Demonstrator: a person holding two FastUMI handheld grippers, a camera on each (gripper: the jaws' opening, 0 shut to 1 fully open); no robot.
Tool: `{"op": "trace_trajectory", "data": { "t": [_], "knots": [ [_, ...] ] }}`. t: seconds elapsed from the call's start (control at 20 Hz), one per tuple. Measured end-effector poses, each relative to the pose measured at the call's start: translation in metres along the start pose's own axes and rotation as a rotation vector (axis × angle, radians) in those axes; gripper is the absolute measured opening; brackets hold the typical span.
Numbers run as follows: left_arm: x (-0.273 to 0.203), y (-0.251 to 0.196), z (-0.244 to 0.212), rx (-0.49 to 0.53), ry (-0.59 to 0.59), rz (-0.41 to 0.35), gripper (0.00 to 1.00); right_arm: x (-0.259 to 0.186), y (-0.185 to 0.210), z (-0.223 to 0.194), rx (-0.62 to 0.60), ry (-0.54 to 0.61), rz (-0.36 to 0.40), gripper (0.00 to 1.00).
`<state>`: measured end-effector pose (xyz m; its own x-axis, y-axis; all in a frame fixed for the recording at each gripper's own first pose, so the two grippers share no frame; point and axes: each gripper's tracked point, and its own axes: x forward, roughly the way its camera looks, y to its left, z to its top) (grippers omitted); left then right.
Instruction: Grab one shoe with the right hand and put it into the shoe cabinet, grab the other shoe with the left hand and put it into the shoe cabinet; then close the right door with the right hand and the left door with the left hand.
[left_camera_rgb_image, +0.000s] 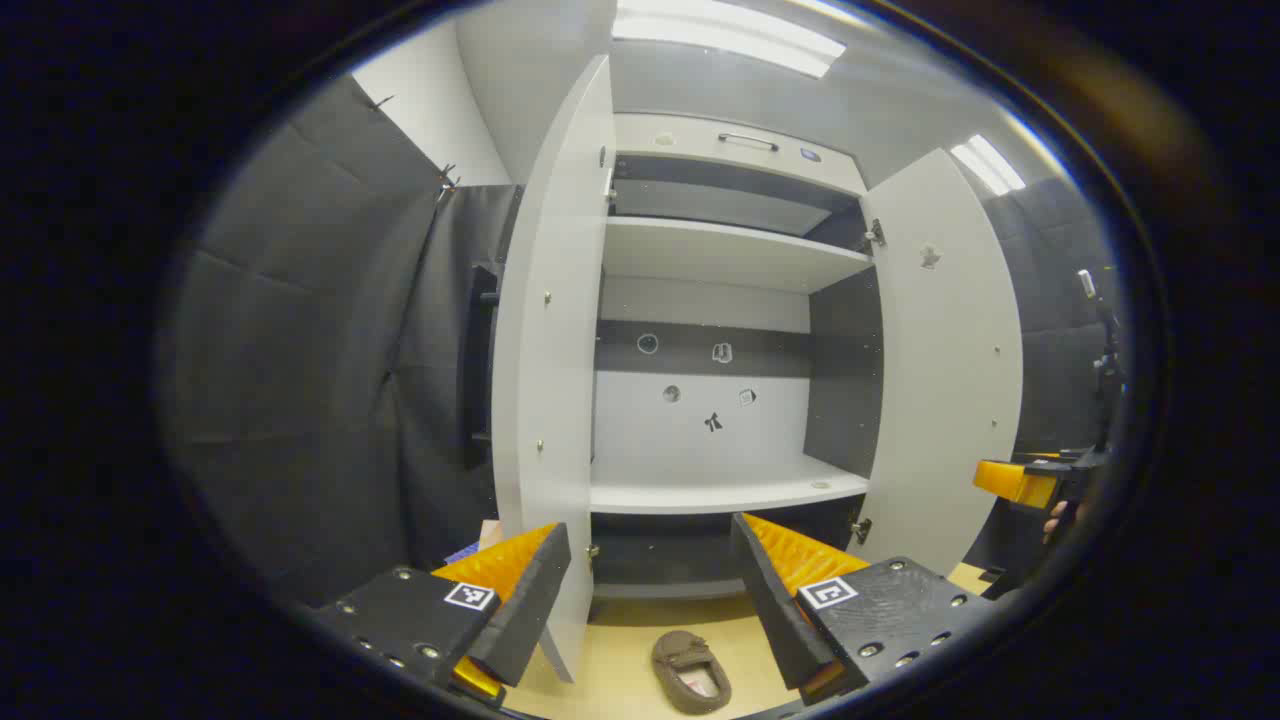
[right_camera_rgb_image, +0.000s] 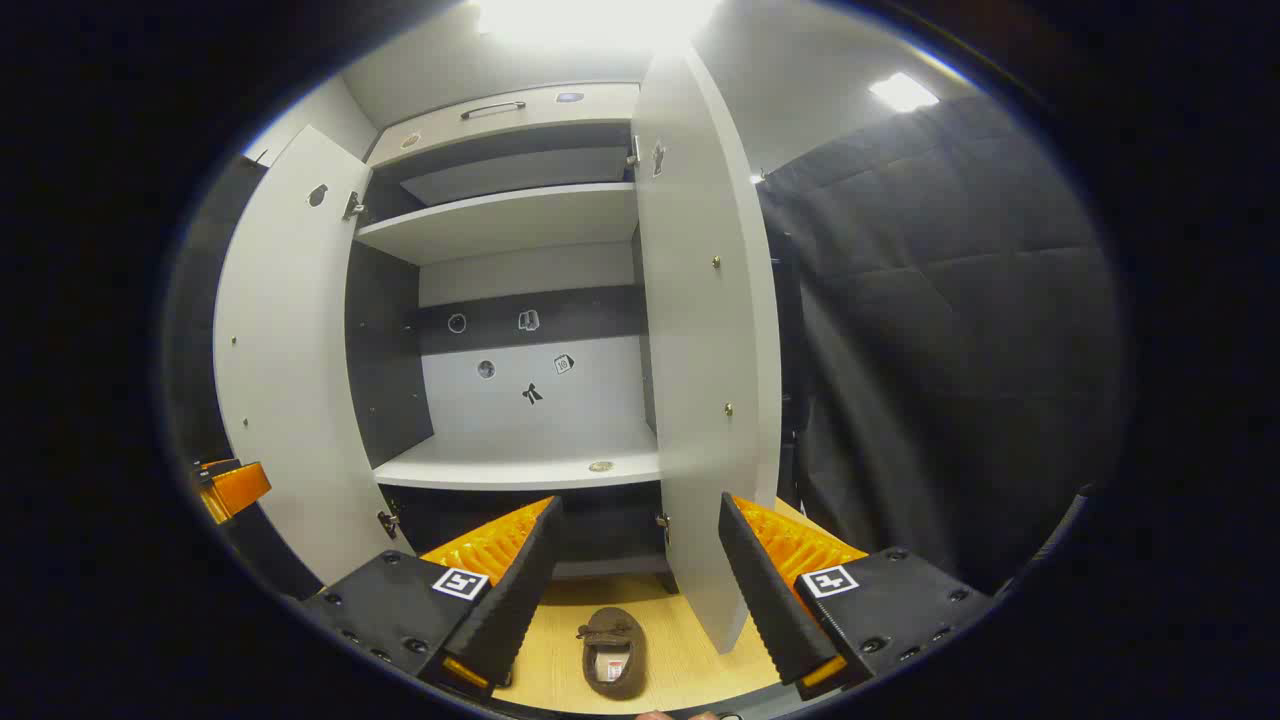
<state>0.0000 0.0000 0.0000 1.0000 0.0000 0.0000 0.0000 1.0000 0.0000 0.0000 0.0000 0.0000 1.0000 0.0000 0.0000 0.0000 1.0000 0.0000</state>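
- Left gripper view: left gripper (left_camera_rgb_image: 650, 600) spread wide, holding nothing; brown loafer (left_camera_rgb_image: 691, 672) on wood floor (left_camera_rgb_image: 620, 660) just before shoe cabinet (left_camera_rgb_image: 720, 255), both doors open.
- Right gripper view: right gripper (right_camera_rgb_image: 635, 590) spread, empty; another loafer (right_camera_rgb_image: 613, 652) on floor before cabinet.

One shoe cabinet (left_camera_rgb_image: 720, 260) stood in the booth with two doors, a left door (left_camera_rgb_image: 550, 330) and a right door (left_camera_rgb_image: 945, 370), both open. One brown shoe (left_camera_rgb_image: 690, 672) lay on the floor before the cabinet. Two ceiling lights (left_camera_rgb_image: 730, 38) showed above the cabinet.
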Motion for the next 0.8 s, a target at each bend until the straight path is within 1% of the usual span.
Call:
{"op": "trace_trajectory", "data": {
  "t": [0.05, 0.1, 0.15, 0.2, 0.25, 0.3, 0.35, 0.4, 0.55, 0.6, 0.75, 0.8],
  "knots": [
    [-0.001, -0.001, -0.001, 0.004, 0.001, -0.004, 0.99, 0.001, 0.001, 0.000, 0.002, -0.001, 0.000, 0.94],
    [-0.001, -0.002, -0.004, 0.007, 0.004, -0.006, 0.99, 0.003, 0.001, -0.001, 0.000, 0.003, -0.003, 0.94],
    [-0.001, -0.004, -0.007, 0.005, 0.009, -0.010, 0.88, 0.005, 0.002, -0.001, 0.000, 0.006, -0.006, 0.97],
    [-0.002, -0.006, -0.010, -0.001, 0.015, -0.017, 0.88, 0.007, 0.004, 0.000, 0.000, 0.008, -0.003, 0.94],
    [-0.001, -0.008, -0.011, -0.007, 0.022, -0.022, 0.88, 0.008, 0.006, 0.000, 0.000, 0.011, 0.001, 0.94],
    [0.001, -0.009, -0.013, -0.010, 0.025, -0.024, 0.99, 0.010, 0.009, 0.000, 0.000, 0.014, 0.008, 0.94],
    [0.001, -0.011, -0.012, -0.010, 0.024, -0.027, 0.99, 0.012, 0.012, 0.002, 0.001, 0.015, 0.016, 0.98],
    [0.001, -0.012, -0.011, -0.006, 0.021, -0.030, 0.93, 0.013, 0.014, 0.004, -0.001, 0.013, 0.024, 0.98],
    [0.001, -0.012, -0.009, 0.005, 0.012, -0.033, 0.93, 0.017, 0.020, 0.006, -0.006, 0.015, 0.040, 0.98],
    [0.002, -0.013, -0.009, 0.005, 0.012, -0.034, 0.99, 0.018, 0.022, 0.008, -0.005, 0.014, 0.045, 0.98],
    [0.001, -0.010, -0.011, -0.001, 0.014, -0.032, 0.99, 0.021, 0.028, 0.011, -0.011, 0.010, 0.057, 0.98],
    [0.003, -0.009, -0.012, -0.003, 0.015, -0.032, 0.99, 0.023, 0.030, 0.012, -0.015, 0.011, 0.060, 0.94]
  ]
}}
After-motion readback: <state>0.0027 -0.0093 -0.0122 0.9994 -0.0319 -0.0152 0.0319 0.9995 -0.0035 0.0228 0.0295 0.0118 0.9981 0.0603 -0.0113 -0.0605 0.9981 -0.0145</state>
